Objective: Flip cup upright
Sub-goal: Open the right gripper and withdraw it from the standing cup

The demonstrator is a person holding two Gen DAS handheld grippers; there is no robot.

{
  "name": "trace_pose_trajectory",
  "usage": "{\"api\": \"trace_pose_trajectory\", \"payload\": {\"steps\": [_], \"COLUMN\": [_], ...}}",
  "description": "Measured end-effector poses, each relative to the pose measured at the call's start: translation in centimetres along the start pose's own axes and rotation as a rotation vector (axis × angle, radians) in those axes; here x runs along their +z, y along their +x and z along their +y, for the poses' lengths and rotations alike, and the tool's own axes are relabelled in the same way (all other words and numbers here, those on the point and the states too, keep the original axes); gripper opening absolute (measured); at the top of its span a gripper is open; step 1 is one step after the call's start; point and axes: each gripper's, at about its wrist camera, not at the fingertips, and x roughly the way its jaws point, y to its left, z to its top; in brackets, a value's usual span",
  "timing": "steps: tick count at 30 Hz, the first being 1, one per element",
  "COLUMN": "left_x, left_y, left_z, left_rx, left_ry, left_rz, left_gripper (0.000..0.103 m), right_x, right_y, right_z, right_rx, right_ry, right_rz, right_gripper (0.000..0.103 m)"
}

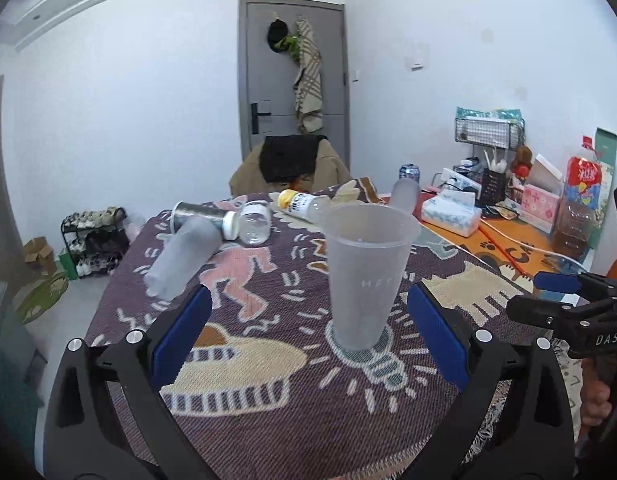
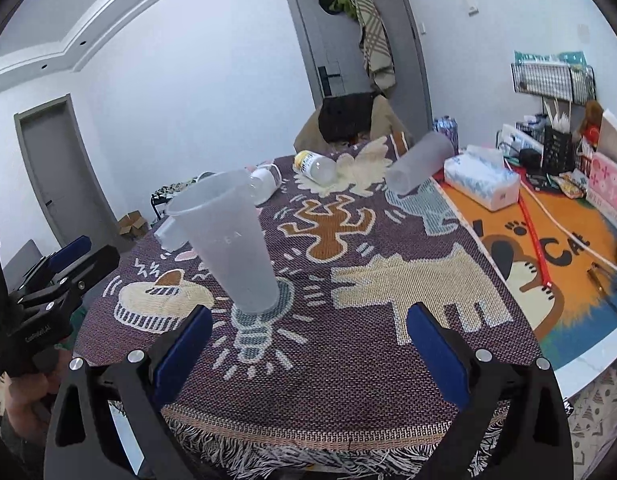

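A translucent plastic cup stands upright, mouth up, on the patterned woven cloth; it also shows in the right wrist view. My left gripper is open, its blue pads either side of the cup's base and a little nearer to me, not touching. My right gripper is open and empty, the cup ahead and to its left. The right gripper also appears at the right edge of the left wrist view, and the left gripper at the left edge of the right wrist view.
Two more frosted cups lie on their sides. A steel tumbler, a clear jar and a yellow-capped bottle lie at the far end. A tissue box and clutter fill the orange mat at right.
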Motion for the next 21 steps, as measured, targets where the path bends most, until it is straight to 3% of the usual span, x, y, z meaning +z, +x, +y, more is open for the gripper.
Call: {"api": "trace_pose_trajectory", "payload": {"steps": [21], "left_x": [-0.3], "left_y": [-5.6], "left_z": [3.2], "left_rx": [0.114], "left_ry": [-0.091], "left_rz": [0.013], "left_gripper": [0.097], "right_x": [-0.3], "right_y": [-2.7], "right_z": [3.3], "right_rx": [0.025], "right_ry": [-0.055], "right_rz": [-0.026], "right_gripper": [0.095]}}
